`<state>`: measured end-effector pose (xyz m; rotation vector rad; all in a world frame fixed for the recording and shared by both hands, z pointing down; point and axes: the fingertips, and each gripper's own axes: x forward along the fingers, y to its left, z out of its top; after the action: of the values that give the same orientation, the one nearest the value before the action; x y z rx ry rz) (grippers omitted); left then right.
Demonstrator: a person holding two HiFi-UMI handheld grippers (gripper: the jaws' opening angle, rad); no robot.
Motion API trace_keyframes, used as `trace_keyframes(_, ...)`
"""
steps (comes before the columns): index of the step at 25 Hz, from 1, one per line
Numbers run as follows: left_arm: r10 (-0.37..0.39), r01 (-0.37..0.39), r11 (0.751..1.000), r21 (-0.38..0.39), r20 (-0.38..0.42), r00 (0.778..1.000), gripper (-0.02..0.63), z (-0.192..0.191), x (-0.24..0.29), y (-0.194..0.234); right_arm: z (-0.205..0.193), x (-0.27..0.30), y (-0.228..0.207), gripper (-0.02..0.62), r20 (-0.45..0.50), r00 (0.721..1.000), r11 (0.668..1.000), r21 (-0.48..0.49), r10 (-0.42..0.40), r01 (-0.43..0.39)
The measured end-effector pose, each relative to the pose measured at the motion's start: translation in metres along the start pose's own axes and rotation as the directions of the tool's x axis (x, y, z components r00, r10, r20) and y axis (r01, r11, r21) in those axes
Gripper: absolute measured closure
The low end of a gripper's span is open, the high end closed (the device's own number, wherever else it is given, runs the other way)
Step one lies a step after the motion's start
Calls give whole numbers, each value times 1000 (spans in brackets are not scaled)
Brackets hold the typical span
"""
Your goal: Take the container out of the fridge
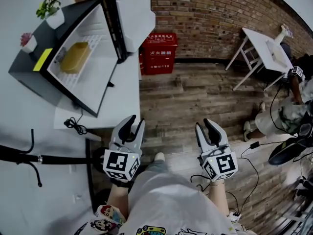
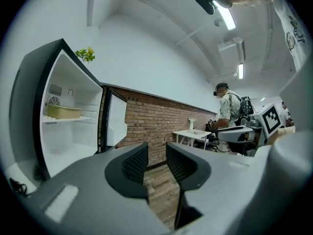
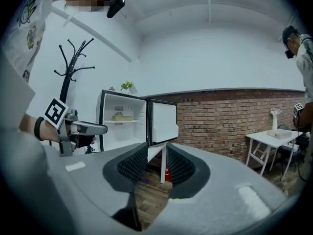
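A small black fridge (image 1: 29, 67) stands on a white table with its door (image 1: 133, 14) swung wide. A yellow container (image 1: 75, 57) rests on the fridge's wire shelf; it also shows as the yellow container (image 2: 63, 111) in the left gripper view and, small, as the container (image 3: 122, 118) in the right gripper view. My left gripper (image 1: 134, 122) and right gripper (image 1: 206, 125) hover side by side well short of the fridge, over the wooden floor. Both are open, with nothing between the jaws of the left gripper (image 2: 156, 153) or the right gripper (image 3: 157, 153).
The white table (image 1: 124, 94) bearing the fridge reaches toward my left gripper. Two potted plants (image 1: 49, 6) sit on the fridge top. A red box (image 1: 159, 53) stands against the brick wall. A white folding table (image 1: 264, 50), a seated person (image 1: 286, 114) and floor cables (image 1: 249, 155) are at right.
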<state>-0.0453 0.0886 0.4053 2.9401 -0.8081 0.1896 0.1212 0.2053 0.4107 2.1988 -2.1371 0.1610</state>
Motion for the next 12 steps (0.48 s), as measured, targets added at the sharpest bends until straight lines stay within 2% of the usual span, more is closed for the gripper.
trace_keyframes(12, 24, -24, 1000, -3, 5, 1000, 456, 5, 44, 61, 12, 80, -1, 460, -33, 998, 997, -58, 49, -51)
